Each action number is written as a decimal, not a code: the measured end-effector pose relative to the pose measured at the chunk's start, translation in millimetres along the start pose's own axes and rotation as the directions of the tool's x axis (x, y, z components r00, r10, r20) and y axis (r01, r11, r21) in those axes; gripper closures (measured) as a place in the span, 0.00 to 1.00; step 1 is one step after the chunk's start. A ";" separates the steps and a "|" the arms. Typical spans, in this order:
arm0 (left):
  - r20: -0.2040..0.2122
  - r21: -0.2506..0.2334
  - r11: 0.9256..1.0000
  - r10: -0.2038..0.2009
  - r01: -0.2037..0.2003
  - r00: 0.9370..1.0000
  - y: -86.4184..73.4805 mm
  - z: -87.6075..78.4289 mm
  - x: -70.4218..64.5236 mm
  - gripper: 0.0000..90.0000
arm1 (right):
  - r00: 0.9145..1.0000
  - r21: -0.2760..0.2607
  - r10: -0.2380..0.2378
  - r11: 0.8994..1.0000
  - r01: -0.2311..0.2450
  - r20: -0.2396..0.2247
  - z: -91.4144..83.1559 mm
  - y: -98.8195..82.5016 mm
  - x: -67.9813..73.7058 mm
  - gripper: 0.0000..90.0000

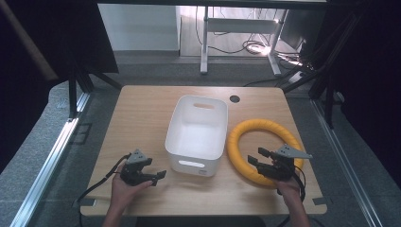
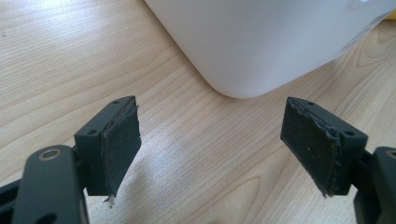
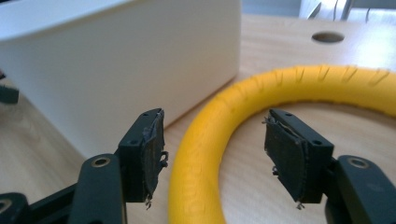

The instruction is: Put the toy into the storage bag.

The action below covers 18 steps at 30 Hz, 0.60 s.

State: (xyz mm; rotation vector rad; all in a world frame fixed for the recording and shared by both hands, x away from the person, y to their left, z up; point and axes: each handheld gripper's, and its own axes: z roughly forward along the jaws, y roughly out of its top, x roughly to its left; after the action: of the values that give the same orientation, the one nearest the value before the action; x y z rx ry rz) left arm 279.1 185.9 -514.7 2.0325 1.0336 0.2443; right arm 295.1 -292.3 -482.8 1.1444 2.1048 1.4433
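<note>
On the desk [image 1: 142, 113], the left gripper [image 1: 161, 175] sits spread beside the white bin [image 1: 196, 135]. The right gripper [image 1: 255, 156], also spread, straddles the yellow ring [image 1: 263, 150] without pinching it.

The right gripper [image 3: 212, 156] has its jaws spread wide, one on each side of the near arc of the yellow ring [image 3: 219, 135]. The left jaw sits outside the ring, between it and the white bin [image 3: 116, 65]; the right jaw sits inside the ring's loop, above bare table [image 3: 261, 186]. Whether either pad touches the ring cannot be told. The bin stands just beside the ring. Beyond the ring's far arc, a dark round hole [image 3: 328, 37] shows in the tabletop.
</note>
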 end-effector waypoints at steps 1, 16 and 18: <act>0.001 -0.002 1.000 0.003 -0.003 1.000 0.1 -0.5 0.2 0.22 | 1.000 0.011 -0.002 1.000 0.002 0.004 -0.3 -1.6 0.1 0.41; -0.002 0.004 1.000 0.021 -0.021 1.000 3.7 0.5 -2.0 0.23 | 1.000 0.108 0.001 0.994 -0.004 0.029 -5.1 -13.6 -4.4 0.41; -0.001 0.005 1.000 0.021 -0.021 1.000 4.2 1.3 -1.9 0.23 | 1.000 0.106 -0.008 0.994 0.005 0.030 -8.1 -8.6 -4.8 0.41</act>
State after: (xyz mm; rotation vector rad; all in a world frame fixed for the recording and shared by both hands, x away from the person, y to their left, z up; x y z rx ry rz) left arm 281.0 182.4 -512.1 2.0491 1.0152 0.2545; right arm 289.0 -302.4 -487.7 1.1892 2.1857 1.3167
